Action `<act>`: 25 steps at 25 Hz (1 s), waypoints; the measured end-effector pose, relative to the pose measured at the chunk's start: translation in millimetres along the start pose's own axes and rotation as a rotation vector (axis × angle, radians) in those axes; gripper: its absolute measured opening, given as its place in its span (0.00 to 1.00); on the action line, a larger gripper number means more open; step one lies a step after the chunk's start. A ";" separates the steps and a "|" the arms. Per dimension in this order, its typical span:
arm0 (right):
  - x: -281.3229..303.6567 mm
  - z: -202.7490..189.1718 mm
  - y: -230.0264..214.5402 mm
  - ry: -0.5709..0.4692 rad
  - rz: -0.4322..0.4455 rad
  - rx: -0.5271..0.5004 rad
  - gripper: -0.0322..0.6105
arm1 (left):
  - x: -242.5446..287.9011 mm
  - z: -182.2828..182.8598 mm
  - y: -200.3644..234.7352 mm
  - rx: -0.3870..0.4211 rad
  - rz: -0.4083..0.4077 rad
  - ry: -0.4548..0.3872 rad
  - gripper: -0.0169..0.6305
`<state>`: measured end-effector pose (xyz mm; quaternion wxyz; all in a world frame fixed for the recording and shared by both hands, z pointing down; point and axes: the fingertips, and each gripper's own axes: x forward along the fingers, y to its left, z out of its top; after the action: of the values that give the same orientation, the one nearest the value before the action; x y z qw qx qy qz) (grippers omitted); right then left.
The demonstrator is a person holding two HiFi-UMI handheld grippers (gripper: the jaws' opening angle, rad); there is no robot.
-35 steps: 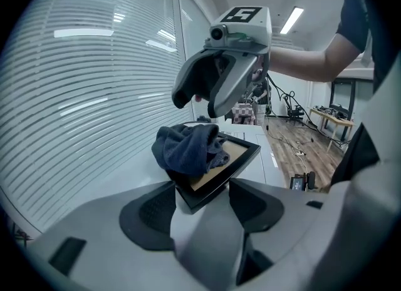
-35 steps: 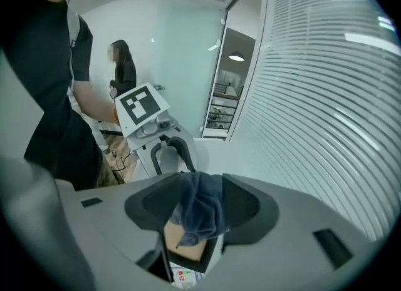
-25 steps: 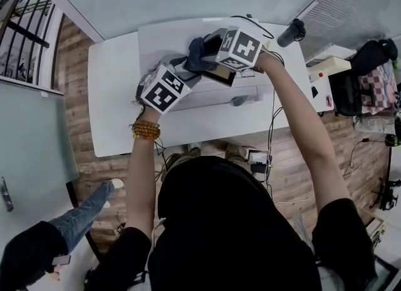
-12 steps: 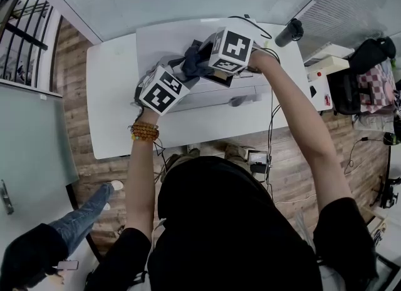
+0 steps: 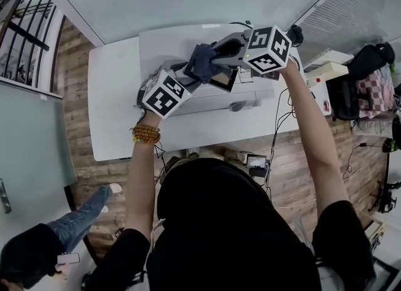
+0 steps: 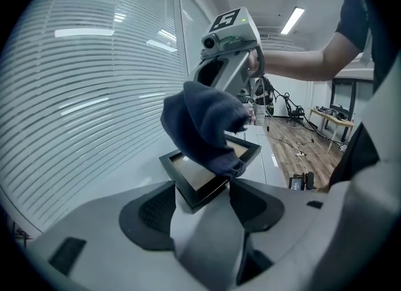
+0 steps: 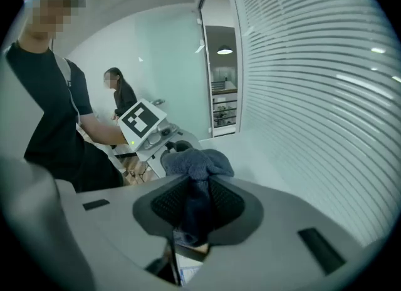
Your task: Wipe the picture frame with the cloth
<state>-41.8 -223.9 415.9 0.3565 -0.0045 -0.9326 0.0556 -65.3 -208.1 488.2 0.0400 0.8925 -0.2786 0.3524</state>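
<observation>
Picture frame [image 6: 191, 174] clamped by left gripper [image 6: 200, 205]; right gripper [image 7: 197, 208], jaws just closing, pinches cloth [image 7: 197, 161]; next, I'd say, rub the glass.

My right tongs [image 5: 216, 58] pinch the dark blue crumpled cloth [image 5: 202, 63]. Their jaws have just been closing on it, and the cloth lies bunched over the left end of the black-edged rectangular picture frame [image 5: 223, 78]. My left tongs [image 5: 187, 74] meet that same end of the frame. Below lies the white worktop [image 5: 116, 108]. An orange bead bracelet [image 5: 145, 133] rings my left wrist.
</observation>
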 end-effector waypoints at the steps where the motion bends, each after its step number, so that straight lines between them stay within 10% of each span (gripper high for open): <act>1: -9.2 -0.7 -9.9 0.006 -0.044 0.008 0.17 | -0.5 0.4 0.3 0.001 0.001 -0.001 0.43; 13: 30.0 -60.0 -54.0 0.332 -0.281 -0.012 0.18 | 2.8 -1.3 0.3 -0.014 0.002 0.000 0.43; 25: 57.0 -49.9 -14.5 0.413 -0.141 -0.091 0.16 | 2.8 -1.6 1.1 -0.009 0.010 0.005 0.44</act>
<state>-50.7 -230.6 492.2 0.5423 0.0334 -0.8394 -0.0138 -65.2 -209.9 491.1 0.0428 0.8900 -0.2845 0.3536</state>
